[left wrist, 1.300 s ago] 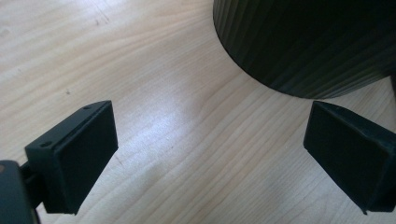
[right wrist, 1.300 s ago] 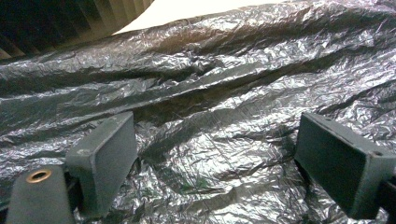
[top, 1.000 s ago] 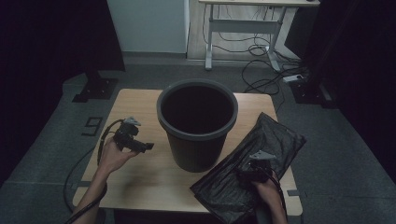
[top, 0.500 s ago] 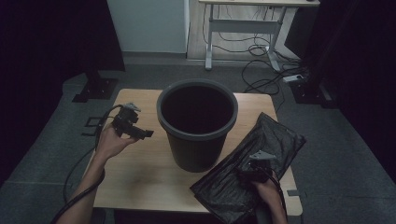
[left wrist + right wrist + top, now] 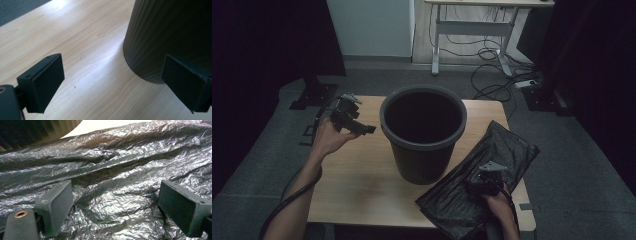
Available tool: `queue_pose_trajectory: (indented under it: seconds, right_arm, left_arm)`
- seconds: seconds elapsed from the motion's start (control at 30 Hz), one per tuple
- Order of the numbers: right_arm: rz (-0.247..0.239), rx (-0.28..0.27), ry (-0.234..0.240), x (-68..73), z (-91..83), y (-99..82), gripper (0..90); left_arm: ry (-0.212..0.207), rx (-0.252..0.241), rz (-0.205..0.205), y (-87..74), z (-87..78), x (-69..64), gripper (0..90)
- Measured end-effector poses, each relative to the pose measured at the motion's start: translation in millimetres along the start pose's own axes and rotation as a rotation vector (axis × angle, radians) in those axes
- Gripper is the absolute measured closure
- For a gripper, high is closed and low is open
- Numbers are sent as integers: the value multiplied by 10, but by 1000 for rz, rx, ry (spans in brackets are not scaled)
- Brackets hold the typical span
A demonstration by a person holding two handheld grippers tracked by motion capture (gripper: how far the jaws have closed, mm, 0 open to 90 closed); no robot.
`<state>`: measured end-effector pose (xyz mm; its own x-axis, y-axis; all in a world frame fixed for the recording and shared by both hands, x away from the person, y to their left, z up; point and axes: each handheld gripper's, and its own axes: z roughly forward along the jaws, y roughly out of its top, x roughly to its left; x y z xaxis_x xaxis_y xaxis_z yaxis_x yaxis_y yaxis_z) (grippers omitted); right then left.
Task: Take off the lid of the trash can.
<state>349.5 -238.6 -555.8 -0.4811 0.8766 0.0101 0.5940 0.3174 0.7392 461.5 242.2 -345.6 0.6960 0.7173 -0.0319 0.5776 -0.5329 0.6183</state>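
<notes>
Two grippers in play, both with jaws spread wide and nothing between them. Left gripper hangs at about 9 o'clock from the bin, pointing at its ribbed side and not touching it (its own view has bare table between the pads). Right gripper is down at 5 o'clock from the bin, low over the black garbage bag; I can't tell if the pads touch it. That crinkled bag lies flat at the table's right edge, its near corner hanging off.
</notes>
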Motion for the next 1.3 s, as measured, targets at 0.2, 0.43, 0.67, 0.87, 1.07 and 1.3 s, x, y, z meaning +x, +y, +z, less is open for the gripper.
queue_pose_trajectory:
  seconds: [0.2, 0.43, 0.67, 0.87, 1.07, 1.3]
  right_arm:
    - [-1, 0, 0, 0, 0, 0, 121]
    - [0, -1, 0, 0, 1, -1, 121]
    - [0, -1, 1, 0, 1, -1, 121]
    - [-1, -1, 1, 0, 1, -1, 121]
    - [-1, -1, 2, 1, 1, -1, 121]
    - [-4, -1, 5, 1, 0, -1, 121]
  left_arm:
    - [16, 9, 18, 168, -84, 10, 48]
    - [34, 14, 34, 384, -187, 16, 53]
    - [52, 25, 47, 594, -289, 25, 57]
    - [76, 33, 53, 768, -394, 60, 70]
    - [69, 31, 60, 918, -444, 58, 104]
    - [34, 32, 76, 1064, -381, -4, 146]
